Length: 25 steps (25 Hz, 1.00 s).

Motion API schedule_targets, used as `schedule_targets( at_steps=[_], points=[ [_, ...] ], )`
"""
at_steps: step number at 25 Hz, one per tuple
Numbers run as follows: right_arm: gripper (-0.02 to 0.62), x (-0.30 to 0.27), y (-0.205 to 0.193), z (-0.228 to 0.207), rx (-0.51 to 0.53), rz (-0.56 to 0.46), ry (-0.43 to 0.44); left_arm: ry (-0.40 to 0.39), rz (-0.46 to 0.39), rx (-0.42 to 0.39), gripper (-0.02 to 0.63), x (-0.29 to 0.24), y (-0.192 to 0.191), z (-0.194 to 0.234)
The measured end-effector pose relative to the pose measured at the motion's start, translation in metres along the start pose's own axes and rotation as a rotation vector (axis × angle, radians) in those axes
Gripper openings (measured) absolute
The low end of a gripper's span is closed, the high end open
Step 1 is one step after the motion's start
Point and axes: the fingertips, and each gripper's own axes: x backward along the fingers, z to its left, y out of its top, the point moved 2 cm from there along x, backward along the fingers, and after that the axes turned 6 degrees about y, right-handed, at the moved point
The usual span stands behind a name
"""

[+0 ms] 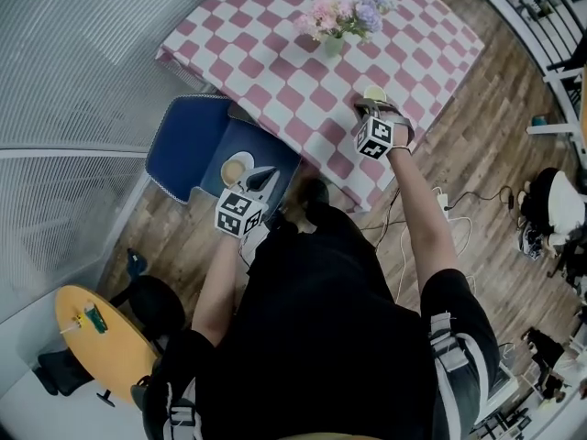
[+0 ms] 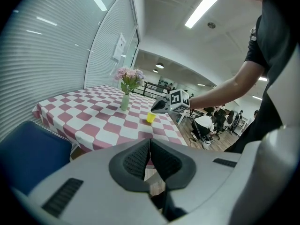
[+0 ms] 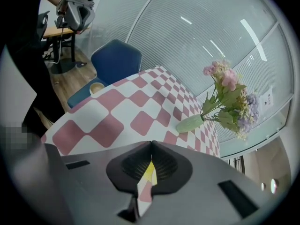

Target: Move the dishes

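Note:
A small yellow cup [image 1: 374,93] stands on the pink-and-white checked table [image 1: 275,53], near its front right edge. My right gripper [image 1: 366,109] hovers just above and in front of it, shut, with nothing held. In the left gripper view the yellow cup [image 2: 150,117] stands free under that gripper's tip [image 2: 154,109]. In the right gripper view a yellow sliver shows below the closed pads [image 3: 140,161]. A white saucer with a cup [image 1: 236,169] lies on the blue chair seat [image 1: 197,140]. My left gripper [image 1: 267,175] is shut and empty beside it.
A green vase of flowers [image 1: 335,42] stands mid-table. A round yellow side table [image 1: 101,337] is at the lower left. Cables and a power strip [image 1: 440,200] lie on the wood floor to the right. A ribbed glass wall [image 1: 73,62] runs along the left.

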Motion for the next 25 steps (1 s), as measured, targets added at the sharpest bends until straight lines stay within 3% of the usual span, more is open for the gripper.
schedule_targets(
  at_steps=[18, 25],
  points=[
    [0.017, -0.042, 0.124, 0.061, -0.018, -0.100, 0.100, 0.143, -0.042, 0.137, 0.023, 0.087, -0.055, 0.063],
    [0.017, -0.064, 0.192, 0.097, 0.046, -0.164, 0.162, 0.219, -0.055, 0.194, 0.023, 0.124, -0.083, 0.088]
  ],
)
